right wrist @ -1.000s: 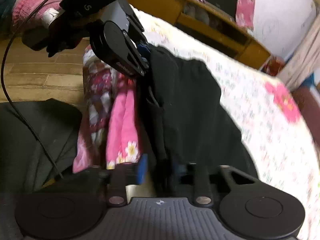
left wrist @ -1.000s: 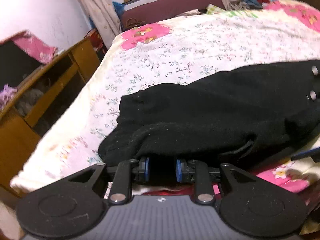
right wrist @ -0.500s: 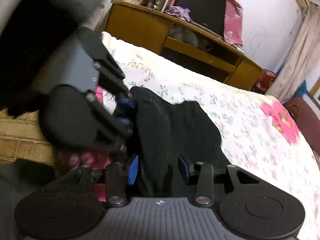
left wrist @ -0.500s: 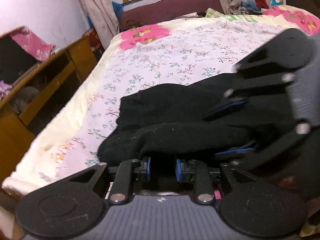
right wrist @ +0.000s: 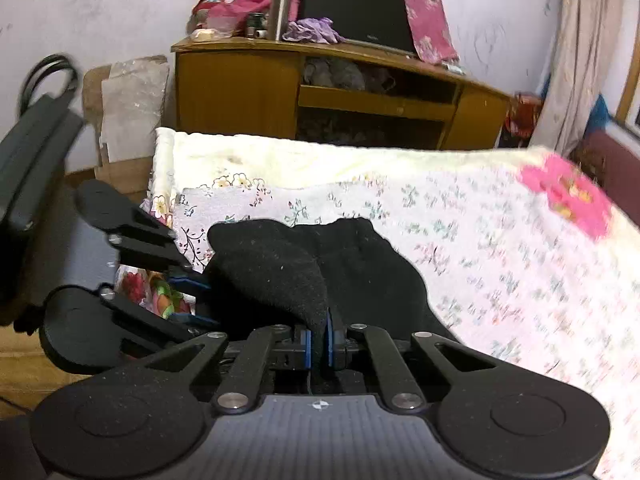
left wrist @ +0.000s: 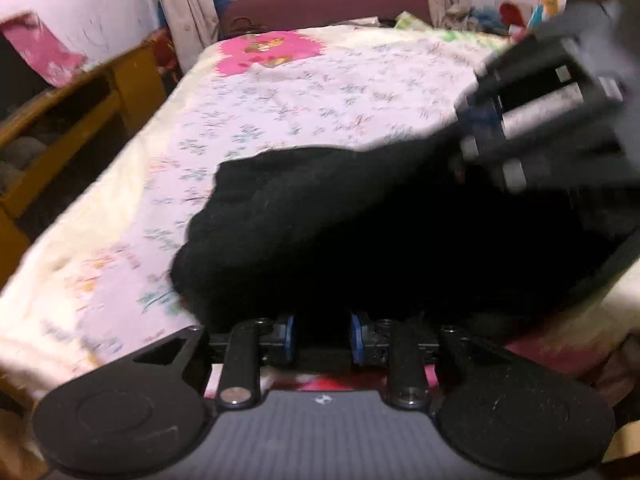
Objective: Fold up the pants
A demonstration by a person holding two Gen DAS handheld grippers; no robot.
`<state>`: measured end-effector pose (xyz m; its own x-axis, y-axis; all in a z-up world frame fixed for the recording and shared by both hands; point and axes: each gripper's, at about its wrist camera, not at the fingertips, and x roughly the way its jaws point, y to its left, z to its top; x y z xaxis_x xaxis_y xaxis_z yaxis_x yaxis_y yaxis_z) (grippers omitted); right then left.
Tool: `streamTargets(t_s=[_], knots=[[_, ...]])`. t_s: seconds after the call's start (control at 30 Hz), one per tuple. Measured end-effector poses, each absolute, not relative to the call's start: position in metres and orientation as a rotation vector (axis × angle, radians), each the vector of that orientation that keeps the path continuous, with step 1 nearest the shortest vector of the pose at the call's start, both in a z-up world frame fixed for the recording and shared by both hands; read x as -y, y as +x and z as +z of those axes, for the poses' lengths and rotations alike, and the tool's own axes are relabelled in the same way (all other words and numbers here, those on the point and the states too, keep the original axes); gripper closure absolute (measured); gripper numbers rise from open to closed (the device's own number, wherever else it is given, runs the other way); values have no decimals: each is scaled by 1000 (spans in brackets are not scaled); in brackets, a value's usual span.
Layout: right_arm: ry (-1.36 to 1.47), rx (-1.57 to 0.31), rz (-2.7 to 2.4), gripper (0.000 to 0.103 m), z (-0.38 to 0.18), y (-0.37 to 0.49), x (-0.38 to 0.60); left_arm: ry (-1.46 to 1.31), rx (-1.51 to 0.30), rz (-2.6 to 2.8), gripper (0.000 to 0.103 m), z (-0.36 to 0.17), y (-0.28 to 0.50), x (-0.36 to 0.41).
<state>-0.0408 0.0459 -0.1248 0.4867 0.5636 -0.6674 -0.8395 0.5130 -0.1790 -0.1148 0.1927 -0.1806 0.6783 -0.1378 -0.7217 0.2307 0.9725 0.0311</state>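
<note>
With the right gripper pinched tight on a fold of the pants on the bed and the left gripper half-open around their edge (grip unclear), the loose side could slip mid-fold.

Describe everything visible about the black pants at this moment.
The black pants are a soft, fuzzy, knit-looking fabric, bunched into a thick heap near the foot of the floral bedspread. The right gripper is shut on a raised fold of them. The left gripper has cloth between its pads, which stand a little apart. No waistband, pockets or leg openings can be made out.
</note>
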Motion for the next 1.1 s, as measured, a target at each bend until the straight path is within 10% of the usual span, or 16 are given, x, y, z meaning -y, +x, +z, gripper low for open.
streamTargets(t_s=[0.4, 0.67, 1.1], knots=[[-784, -520, 942, 100, -160, -72, -55, 12, -855, -238, 65, -175, -112, -216], [-733, -552, 943, 100, -151, -68, -42, 730, -633, -84, 57, -184, -146, -163], [-685, -588, 972, 100, -149, -65, -35, 907, -598, -84, 56, -194, -162, -161]])
